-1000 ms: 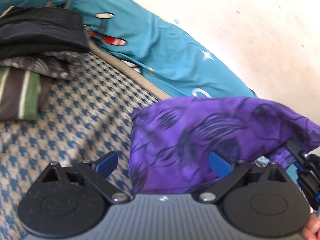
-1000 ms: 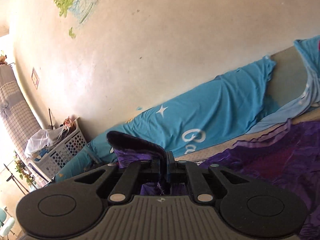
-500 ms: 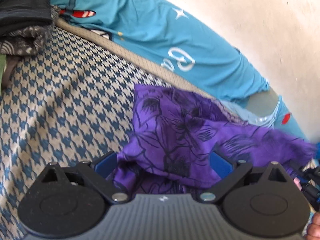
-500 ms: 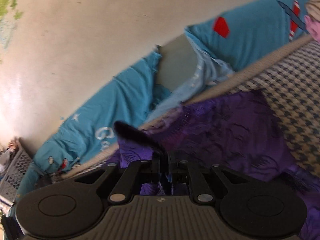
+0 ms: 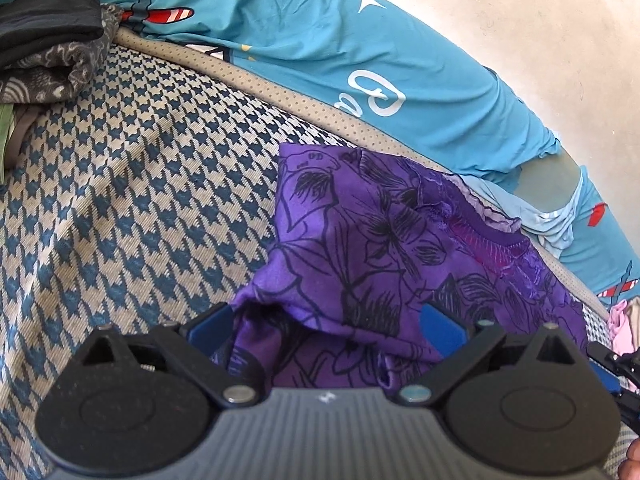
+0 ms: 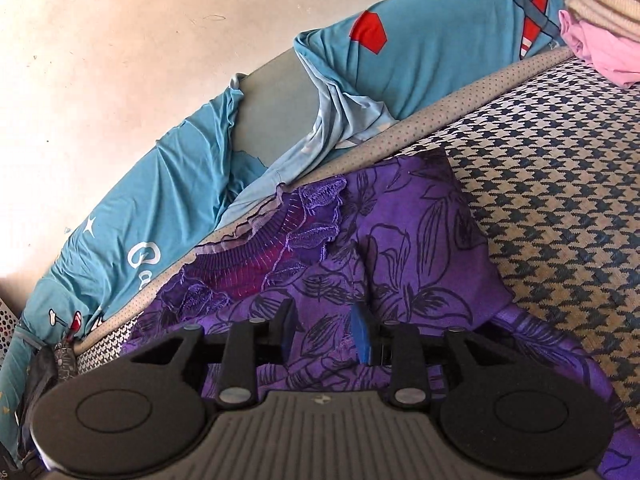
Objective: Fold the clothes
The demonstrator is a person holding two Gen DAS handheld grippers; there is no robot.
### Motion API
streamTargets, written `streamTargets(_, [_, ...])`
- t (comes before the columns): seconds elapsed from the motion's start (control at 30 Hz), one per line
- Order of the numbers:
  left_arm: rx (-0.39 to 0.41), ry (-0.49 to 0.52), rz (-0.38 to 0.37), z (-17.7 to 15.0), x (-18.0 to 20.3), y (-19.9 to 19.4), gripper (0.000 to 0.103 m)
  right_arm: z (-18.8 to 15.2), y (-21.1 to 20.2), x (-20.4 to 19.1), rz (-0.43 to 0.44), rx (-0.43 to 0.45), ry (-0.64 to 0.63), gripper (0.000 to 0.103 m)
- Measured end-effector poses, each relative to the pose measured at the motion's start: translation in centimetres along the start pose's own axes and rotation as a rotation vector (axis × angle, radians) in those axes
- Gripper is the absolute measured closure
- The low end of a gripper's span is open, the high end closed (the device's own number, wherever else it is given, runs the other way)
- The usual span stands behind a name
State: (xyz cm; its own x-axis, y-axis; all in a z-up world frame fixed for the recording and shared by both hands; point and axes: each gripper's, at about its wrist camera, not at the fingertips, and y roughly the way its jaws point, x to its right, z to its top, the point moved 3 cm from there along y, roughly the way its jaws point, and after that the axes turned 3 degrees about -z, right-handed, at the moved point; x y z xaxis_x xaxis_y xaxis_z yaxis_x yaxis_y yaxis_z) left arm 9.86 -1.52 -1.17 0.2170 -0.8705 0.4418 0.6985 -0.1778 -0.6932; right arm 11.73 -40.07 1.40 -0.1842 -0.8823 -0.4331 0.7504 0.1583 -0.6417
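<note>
Purple floral-printed satin garment (image 5: pixel 360 248) lay on the blue-and-cream houndstooth bed cover (image 5: pixel 140 184), against the beige mattress edge (image 5: pixel 320 116), seemingly laid down for folding. Both the left gripper (image 5: pixel 326 330) and right gripper (image 6: pixel 325 330) stood spread, clasping nothing. Its embroidered neckline faced up.

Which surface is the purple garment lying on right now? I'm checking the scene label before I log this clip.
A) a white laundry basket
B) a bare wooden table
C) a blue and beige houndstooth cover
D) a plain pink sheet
C: both wrist views show the purple garment spread on the blue and beige houndstooth cover, near its back edge, with the teal sheet behind it.
</note>
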Motion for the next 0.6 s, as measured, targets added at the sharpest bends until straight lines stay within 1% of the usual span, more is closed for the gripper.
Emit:
streamTargets(0.1, [-0.005, 0.013, 0.002, -0.1, 0.3, 0.2, 0.000, -0.3, 0.1, 0.1, -0.013, 0.001, -0.042, 0.068])
streamTargets(0.3, [-0.016, 0.025, 0.016, -0.4, 0.4, 0.6, 0.000, -1.0, 0.8, 0.3, 0.022, -0.011, -0.070, 0.067])
streamTargets(0.5, [-0.001, 0.053, 0.051, -0.4, 0.5, 0.8, 0.000, -1.1, 1.1, 0.1, 0.041, 0.004, -0.077, 0.067])
streamTargets(0.6, [-0.019, 0.057, 0.081, -0.6, 0.3, 1.4, 0.000, -1.2, 1.3, -0.2, 0.058, 0.003, -0.082, 0.067])
